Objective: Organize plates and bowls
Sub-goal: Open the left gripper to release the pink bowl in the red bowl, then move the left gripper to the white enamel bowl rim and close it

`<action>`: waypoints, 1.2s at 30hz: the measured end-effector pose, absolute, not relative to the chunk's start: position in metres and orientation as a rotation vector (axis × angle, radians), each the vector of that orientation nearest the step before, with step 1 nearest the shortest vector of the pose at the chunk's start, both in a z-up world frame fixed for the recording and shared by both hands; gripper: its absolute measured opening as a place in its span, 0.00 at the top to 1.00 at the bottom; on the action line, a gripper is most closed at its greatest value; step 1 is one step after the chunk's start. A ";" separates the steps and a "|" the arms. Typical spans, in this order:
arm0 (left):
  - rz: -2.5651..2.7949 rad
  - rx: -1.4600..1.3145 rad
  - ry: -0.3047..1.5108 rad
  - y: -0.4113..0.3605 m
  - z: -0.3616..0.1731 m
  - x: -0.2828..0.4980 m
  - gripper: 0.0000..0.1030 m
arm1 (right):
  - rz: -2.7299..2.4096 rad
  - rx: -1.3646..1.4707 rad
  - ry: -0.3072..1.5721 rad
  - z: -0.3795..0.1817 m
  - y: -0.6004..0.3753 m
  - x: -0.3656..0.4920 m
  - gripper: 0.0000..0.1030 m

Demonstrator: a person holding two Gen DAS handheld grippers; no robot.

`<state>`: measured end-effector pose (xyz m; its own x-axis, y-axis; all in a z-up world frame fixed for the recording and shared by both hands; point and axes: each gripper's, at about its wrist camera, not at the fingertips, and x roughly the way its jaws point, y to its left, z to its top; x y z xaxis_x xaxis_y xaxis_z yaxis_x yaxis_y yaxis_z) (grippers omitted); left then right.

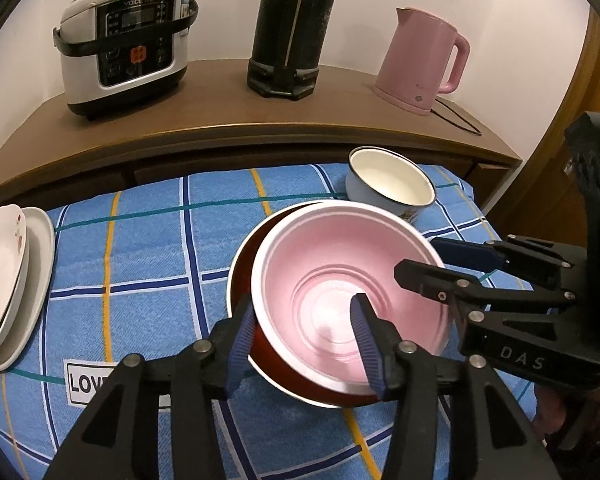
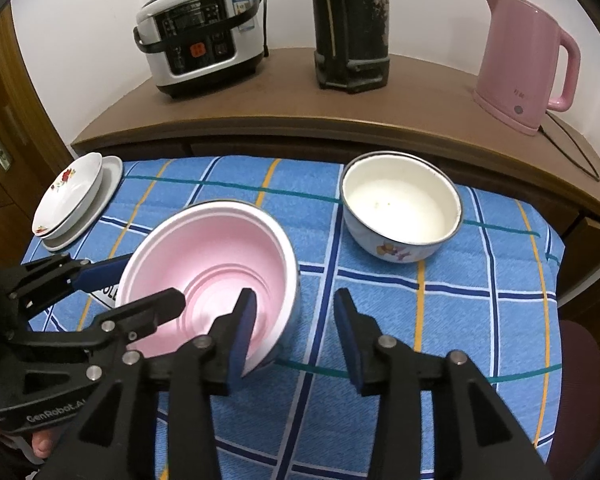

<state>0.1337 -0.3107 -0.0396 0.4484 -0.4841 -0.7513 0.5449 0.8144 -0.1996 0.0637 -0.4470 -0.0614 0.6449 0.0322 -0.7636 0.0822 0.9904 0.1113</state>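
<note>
A pink bowl (image 1: 340,280) (image 2: 212,256) sits nested in a red bowl (image 1: 262,366) on the blue checked cloth. My left gripper (image 1: 304,340) (image 2: 152,284) straddles its left rim, one finger outside against the red wall and the other inside, clear of the wall. My right gripper (image 2: 296,334) (image 1: 444,264) straddles the right rim, one finger inside and one outside, with a gap to the wall. Both stand open. A white enamel bowl (image 1: 392,184) (image 2: 400,208) stands behind to the right. A flowered plate (image 1: 0,256) (image 2: 70,196) lies on a stack of plates at far left.
Behind the table a wooden sideboard (image 2: 284,120) carries a rice cooker (image 1: 124,40) (image 2: 200,32), a black flask (image 1: 292,28) (image 2: 350,24) and a pink kettle (image 1: 420,60) (image 2: 524,60) with its cord. A dark red seat (image 2: 580,364) is at the table's right edge.
</note>
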 end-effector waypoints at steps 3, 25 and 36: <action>-0.635 0.073 0.903 -0.311 -0.039 0.134 0.51 | -0.029 0.144 0.871 -0.062 -0.448 0.064 0.58; -0.573 0.122 0.864 -0.309 -0.031 0.124 0.33 | -0.038 0.165 0.823 -0.056 -0.459 0.048 0.50; -0.567 0.136 0.851 -0.313 -0.024 0.126 0.33 | -0.052 0.179 0.792 -0.049 -0.471 0.040 0.50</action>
